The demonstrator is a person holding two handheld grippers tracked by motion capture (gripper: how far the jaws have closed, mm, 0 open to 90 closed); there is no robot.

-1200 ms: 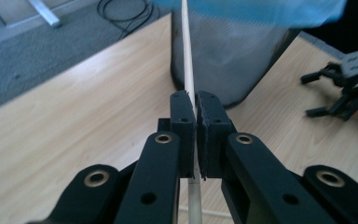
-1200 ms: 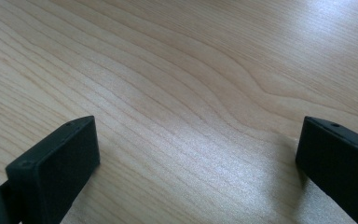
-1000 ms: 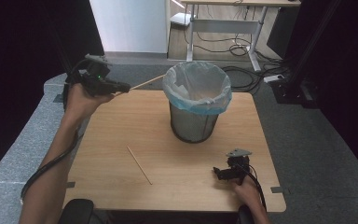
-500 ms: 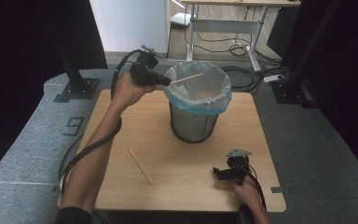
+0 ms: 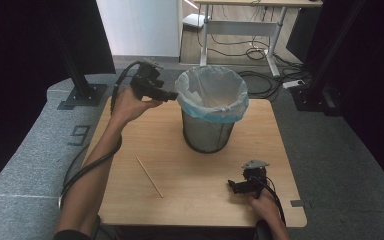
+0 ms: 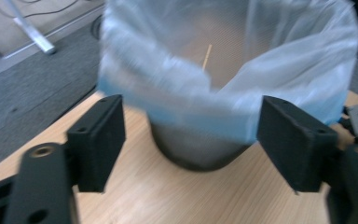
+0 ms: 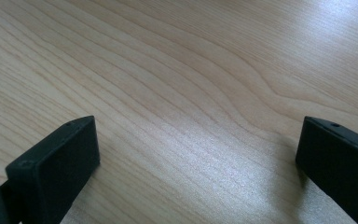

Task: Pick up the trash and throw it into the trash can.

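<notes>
The left tool (image 5: pixel 171 95) is up in the air just beside the rim of the bin (image 5: pixel 211 109), with its jaws wide apart and nothing in them. A thin stick (image 6: pixel 207 57) is inside the bin's bag, and another stick (image 5: pixel 149 176) lies flat on the counter (image 5: pixel 130 130). The right tool (image 5: pixel 237 186) rests low at the counter's near edge, its jaws wide apart and holding nothing.

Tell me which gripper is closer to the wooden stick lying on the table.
Right. The right gripper rests on the table near its front edge, a moderate gap to the right of the wooden stick. The left gripper is raised by the rim of the lined wastebasket, farther away.
</notes>
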